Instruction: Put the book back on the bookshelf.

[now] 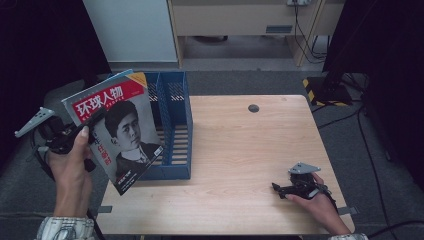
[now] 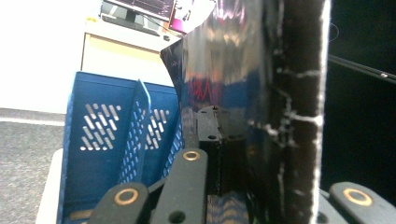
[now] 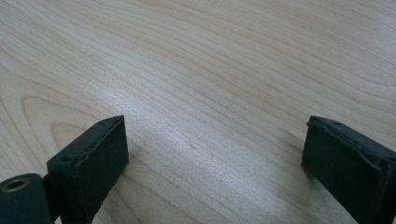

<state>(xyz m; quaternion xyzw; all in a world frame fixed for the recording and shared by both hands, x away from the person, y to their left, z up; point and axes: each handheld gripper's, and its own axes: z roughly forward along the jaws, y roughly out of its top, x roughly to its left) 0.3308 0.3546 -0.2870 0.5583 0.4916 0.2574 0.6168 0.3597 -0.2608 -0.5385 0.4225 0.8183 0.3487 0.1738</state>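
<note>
The magazine is held up in the air over the left edge of the worktop, its cover with a red title band and a black-and-white portrait facing up toward the high view, tilted so its lower corner hangs near the front left corner of the worktop. The left gripper grasps it at its left edge, the fingers clenched on the pages; in the left gripper view the glossy dark magazine stands between the black fingers. The person's left hand wraps the gripper's body just off the worktop's left edge.

Just behind and beside the magazine stands a blue file rack with slotted walls and a divider, on the left part of the worktop; the magazine partly covers its left side. In the left gripper view the rack lies just beyond the fingers.

Well apart, near the front right corner, the right gripper rests on the worktop in the right hand, pointing left. Its fingers are released and spread wide over bare wood.
</note>
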